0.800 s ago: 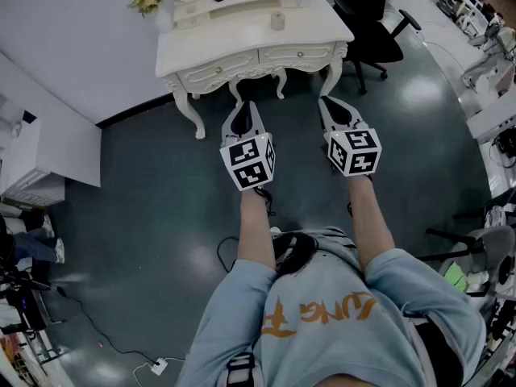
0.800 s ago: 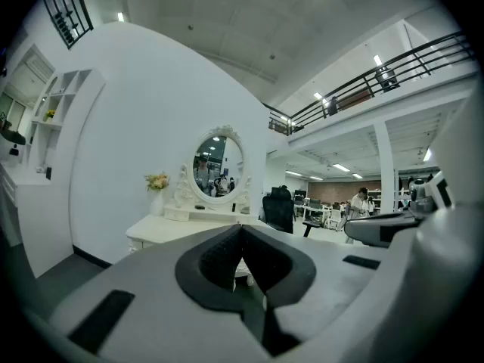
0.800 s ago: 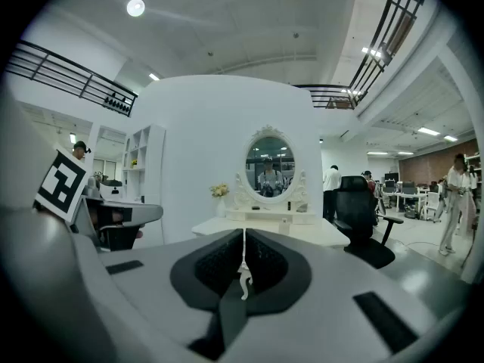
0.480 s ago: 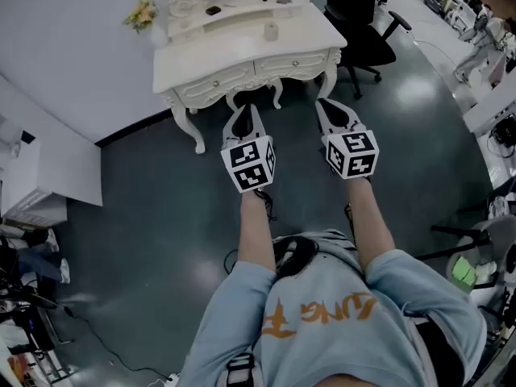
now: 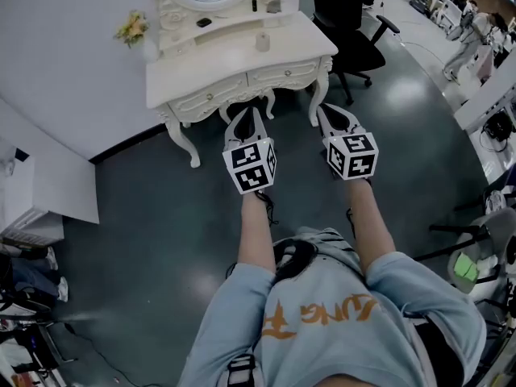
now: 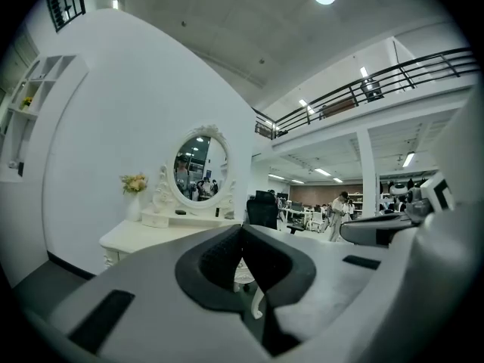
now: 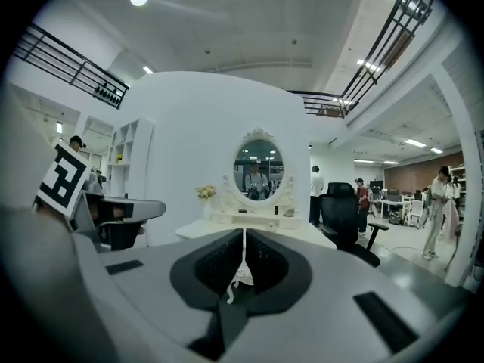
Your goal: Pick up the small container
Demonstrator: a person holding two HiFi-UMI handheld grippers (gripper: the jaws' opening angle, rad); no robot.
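Observation:
A small pale cylindrical container (image 5: 262,42) stands on top of the white dressing table (image 5: 211,65), just below its raised shelf. My left gripper (image 5: 247,111) and right gripper (image 5: 325,108) are held side by side over the floor, pointing at the table's front and well short of it. In the left gripper view the left gripper (image 6: 242,226) has its jaws together with nothing between them. The right gripper (image 7: 243,232) is likewise shut and empty. The oval mirror (image 7: 259,172) faces both gripper cameras.
A vase of flowers (image 5: 133,29) stands at the table's left end. Small bottles (image 5: 272,5) and a dark item (image 5: 204,22) sit on the shelf. A black office chair (image 5: 355,35) is right of the table, a white wall (image 5: 64,63) to its left.
The dressing table has come nearer and lower in the head view, with more of its mirror showing. Both grippers keep their place and stay shut.

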